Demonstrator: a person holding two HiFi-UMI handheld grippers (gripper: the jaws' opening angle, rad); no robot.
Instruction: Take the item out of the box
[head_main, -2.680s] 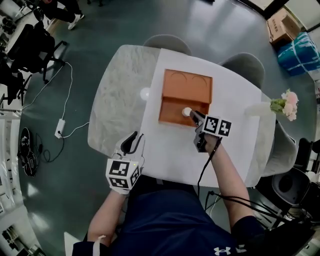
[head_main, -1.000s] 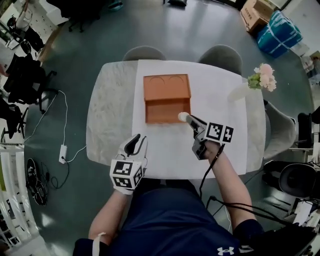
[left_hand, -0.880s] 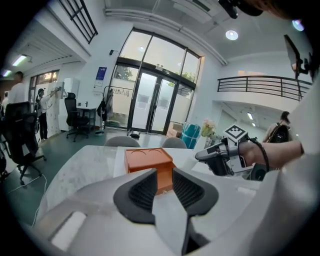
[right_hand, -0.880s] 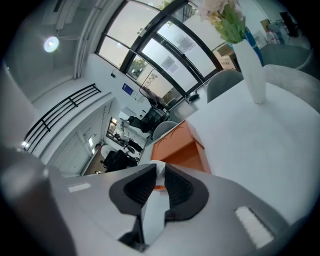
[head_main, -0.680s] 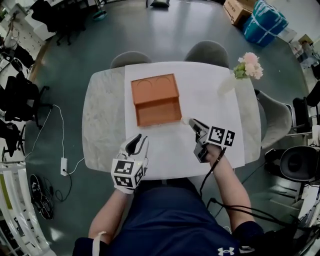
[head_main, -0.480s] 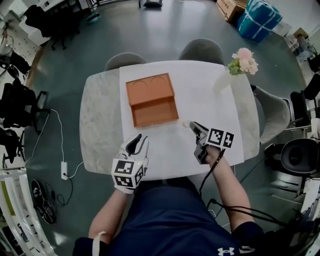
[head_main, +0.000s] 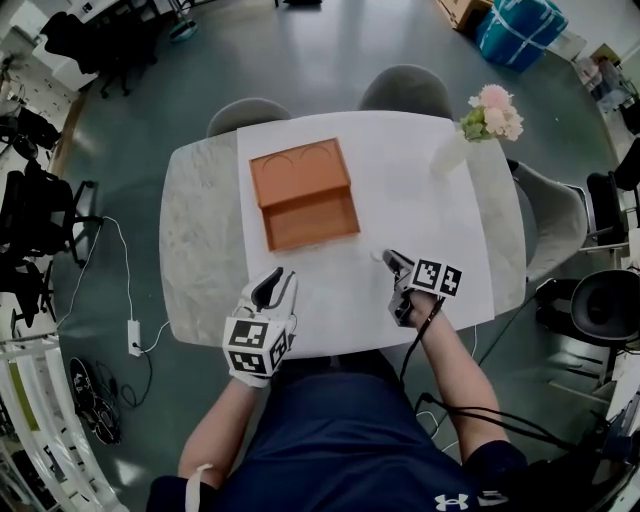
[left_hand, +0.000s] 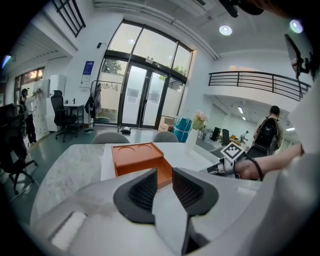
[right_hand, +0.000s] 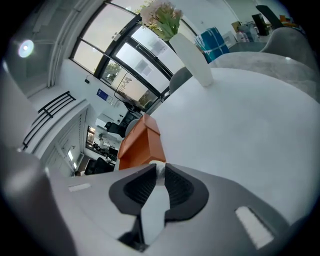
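The orange box (head_main: 305, 195) lies open on the white cloth (head_main: 420, 200), its lid folded back and its tray bare in the head view. My right gripper (head_main: 385, 258) hangs over the cloth to the front right of the box, apart from it. It is shut on a small white round item (head_main: 377, 256), which peeks out between the pads (right_hand: 145, 182) in the right gripper view at the item (right_hand: 158, 167). My left gripper (head_main: 272, 283) stays near the table's front edge, its jaws a little apart with nothing between them (left_hand: 164, 172). The box (left_hand: 137, 152) lies ahead of it.
A white vase of pink flowers (head_main: 487, 112) stands at the cloth's far right corner, also ahead of the right gripper as the vase (right_hand: 190, 55). Two grey chairs (head_main: 405, 92) stand behind the marble table (head_main: 200, 230). The table's front edge is close to both grippers.
My right gripper has carried the white item from the box's tray out to the front right, over the cloth. The left gripper has barely moved.
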